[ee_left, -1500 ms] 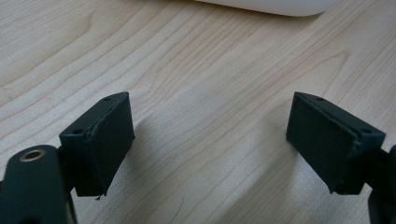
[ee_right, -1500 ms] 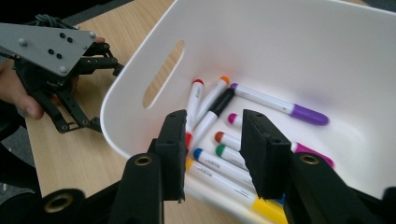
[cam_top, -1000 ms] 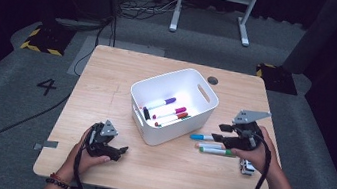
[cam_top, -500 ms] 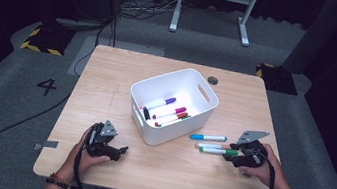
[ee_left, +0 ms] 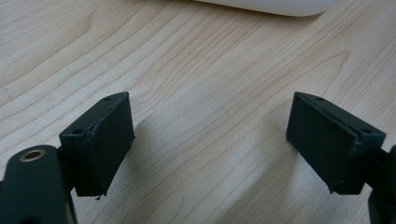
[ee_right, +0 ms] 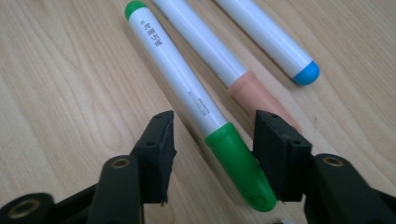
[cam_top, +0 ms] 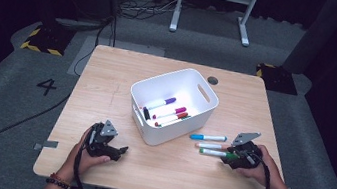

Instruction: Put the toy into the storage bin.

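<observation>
Now the right tongs (ee_right: 212, 154) straddle the green marker (ee_right: 187, 100) on the worktop (cam_top: 106, 90).
Jaws just closing, a gap left on one side, the other pad seemingly at the cap. Best to centre, then squeeze squarely, avoiding the peach marker (ee_right: 219, 60) alongside. Left tongs (ee_left: 210, 144) rest wide open, empty, near the white bin (cam_top: 206, 97).

Three markers (cam_top: 210, 145) lie side by side on the table (cam_top: 106, 90) right of the bin (cam_top: 175, 104) — which holds perhaps four more.
</observation>
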